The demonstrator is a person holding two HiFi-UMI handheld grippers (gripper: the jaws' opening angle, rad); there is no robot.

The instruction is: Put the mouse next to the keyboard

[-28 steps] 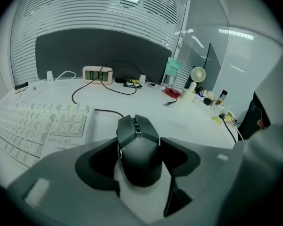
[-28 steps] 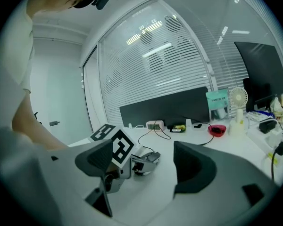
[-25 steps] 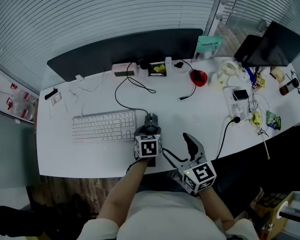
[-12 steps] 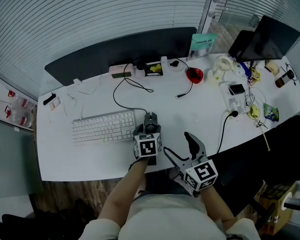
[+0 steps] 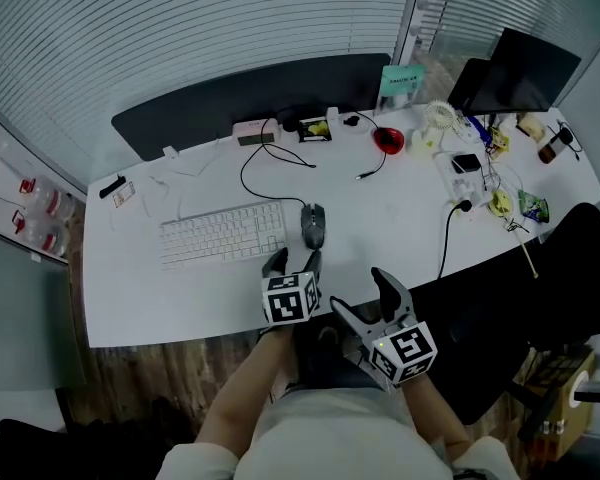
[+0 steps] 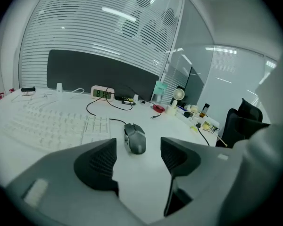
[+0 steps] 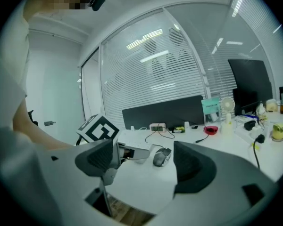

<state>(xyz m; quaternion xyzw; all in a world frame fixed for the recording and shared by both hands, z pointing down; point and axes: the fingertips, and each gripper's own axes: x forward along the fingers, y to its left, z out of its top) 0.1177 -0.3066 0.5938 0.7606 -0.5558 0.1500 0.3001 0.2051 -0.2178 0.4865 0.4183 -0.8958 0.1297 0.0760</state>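
Observation:
A dark grey wired mouse (image 5: 313,225) lies on the white desk (image 5: 180,293), just right of the white keyboard (image 5: 225,233) and apart from it by a narrow gap. My left gripper (image 5: 292,261) hovers a little nearer the front edge than the mouse, open, with nothing between its fingers. In the left gripper view the mouse (image 6: 135,138) sits ahead of the open left gripper (image 6: 139,157), beside the keyboard (image 6: 56,124). My right gripper (image 5: 365,296) hangs over the desk's front edge, open and empty. The right gripper view shows the mouse (image 7: 162,156) beyond my open right gripper (image 7: 146,161).
The mouse cable (image 5: 255,168) loops back toward a dark partition panel (image 5: 240,93). A small clock (image 6: 103,93), a red dish (image 5: 391,140), a fan (image 5: 440,116), a monitor (image 5: 520,68) and cluttered cables (image 5: 480,183) fill the back and right. A black chair (image 5: 570,268) stands at the right.
My left gripper, which stood over the mouse, has drawn back toward the front edge. The mouse now lies uncovered beside the keyboard. The right gripper has hardly moved.

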